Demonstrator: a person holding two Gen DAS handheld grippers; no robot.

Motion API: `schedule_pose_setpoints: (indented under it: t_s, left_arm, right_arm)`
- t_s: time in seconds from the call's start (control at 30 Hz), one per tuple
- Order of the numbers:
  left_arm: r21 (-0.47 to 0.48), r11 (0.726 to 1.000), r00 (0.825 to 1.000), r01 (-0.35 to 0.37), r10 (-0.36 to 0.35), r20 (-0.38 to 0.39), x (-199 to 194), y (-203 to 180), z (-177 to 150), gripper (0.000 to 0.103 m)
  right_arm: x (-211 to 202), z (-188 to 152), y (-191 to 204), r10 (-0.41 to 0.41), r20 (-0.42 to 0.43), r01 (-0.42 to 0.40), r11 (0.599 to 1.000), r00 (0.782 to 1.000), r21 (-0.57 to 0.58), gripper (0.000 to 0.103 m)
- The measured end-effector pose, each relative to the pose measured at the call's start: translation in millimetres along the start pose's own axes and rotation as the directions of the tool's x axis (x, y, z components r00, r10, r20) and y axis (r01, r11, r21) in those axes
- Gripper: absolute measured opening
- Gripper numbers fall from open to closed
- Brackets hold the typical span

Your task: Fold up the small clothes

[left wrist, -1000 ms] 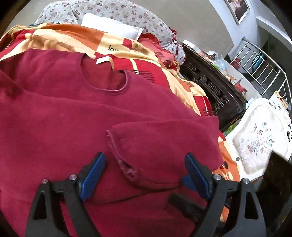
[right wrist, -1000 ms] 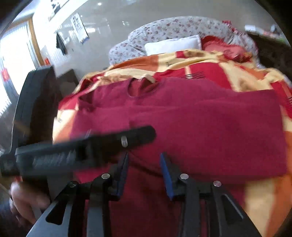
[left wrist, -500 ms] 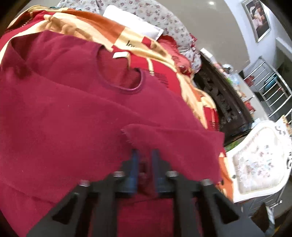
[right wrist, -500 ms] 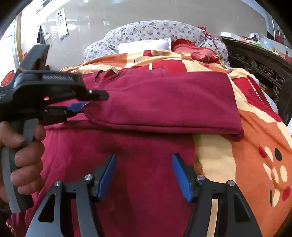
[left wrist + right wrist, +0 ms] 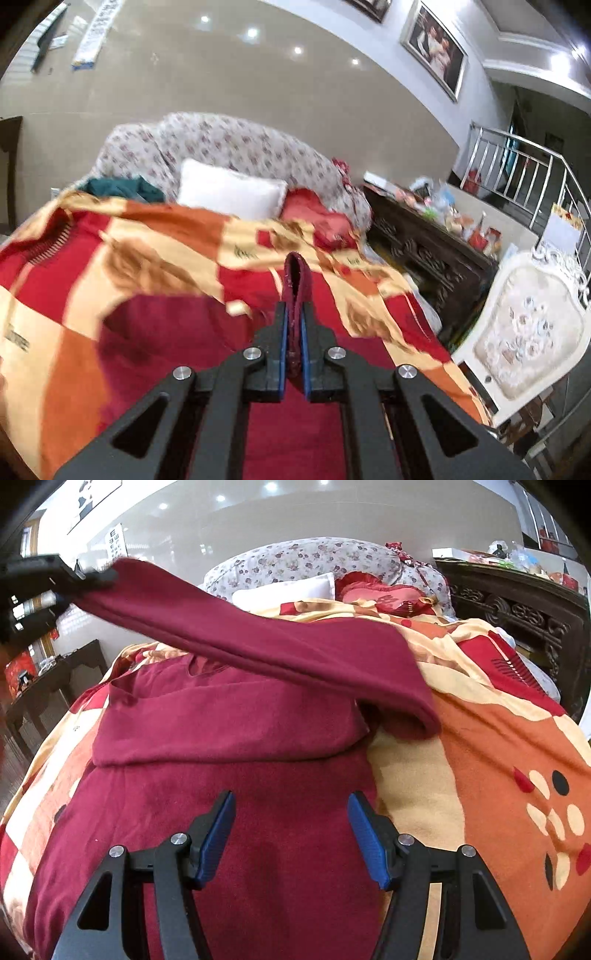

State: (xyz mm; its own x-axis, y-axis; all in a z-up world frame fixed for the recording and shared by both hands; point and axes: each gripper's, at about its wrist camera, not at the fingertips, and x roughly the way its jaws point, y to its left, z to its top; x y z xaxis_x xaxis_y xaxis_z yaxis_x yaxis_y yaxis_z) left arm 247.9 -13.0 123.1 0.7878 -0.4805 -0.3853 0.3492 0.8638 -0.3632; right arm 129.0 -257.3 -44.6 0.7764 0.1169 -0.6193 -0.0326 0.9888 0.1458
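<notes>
A dark red sweater [image 5: 229, 716] lies spread on the bed's patterned blanket [image 5: 498, 746]. My left gripper [image 5: 294, 321] is shut on the cuff of its sleeve [image 5: 295, 280], which pokes up between the blue pads. In the right wrist view that sleeve [image 5: 258, 642] stretches taut from the sweater's right shoulder up to the left gripper [image 5: 74, 579] at the upper left, well above the bed. My right gripper [image 5: 291, 830] hovers open over the sweater's lower body, nothing between its fingers.
A white pillow [image 5: 229, 192] and floral headboard [image 5: 240, 144] lie at the far end of the bed. A dark carved cabinet [image 5: 424, 247] and a white upholstered chair [image 5: 524, 332] stand to the right. A green cloth [image 5: 122, 188] lies at the far left.
My left gripper closed on the sleeve cuff and lifted it high off the sweater. The right gripper opened wider and shifted over the sweater's lower part.
</notes>
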Motion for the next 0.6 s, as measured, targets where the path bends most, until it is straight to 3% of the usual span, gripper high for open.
schedule_pose_setpoints:
  t_s: [0.23, 0.33, 0.6]
  left_arm:
    - [-0.035, 0.987, 0.987, -0.154, 0.152, -0.047, -8.8, 73.1, -18.0, 0.006]
    - [-0.103, 0.976, 0.977, -0.190, 0.177, -0.120, 2.4, 109.3, -43.4, 0.006]
    - [-0.118, 0.949, 0.941, -0.294, 0.265, -0.211, 22.1, 146.7, -85.3, 0.009]
  right_arm:
    - [-4.1, -3.0, -0.7, -0.001, 0.016, 0.001, 1.000, 1.000, 0.010, 0.068]
    - [-5.0, -3.5, -1.8, 0.000, 0.020, 0.000, 1.000, 1.000, 0.018, 0.068]
    - [-4.5, -2.6, -3.2, -0.001, 0.020, 0.001, 1.000, 1.000, 0.021, 0.068]
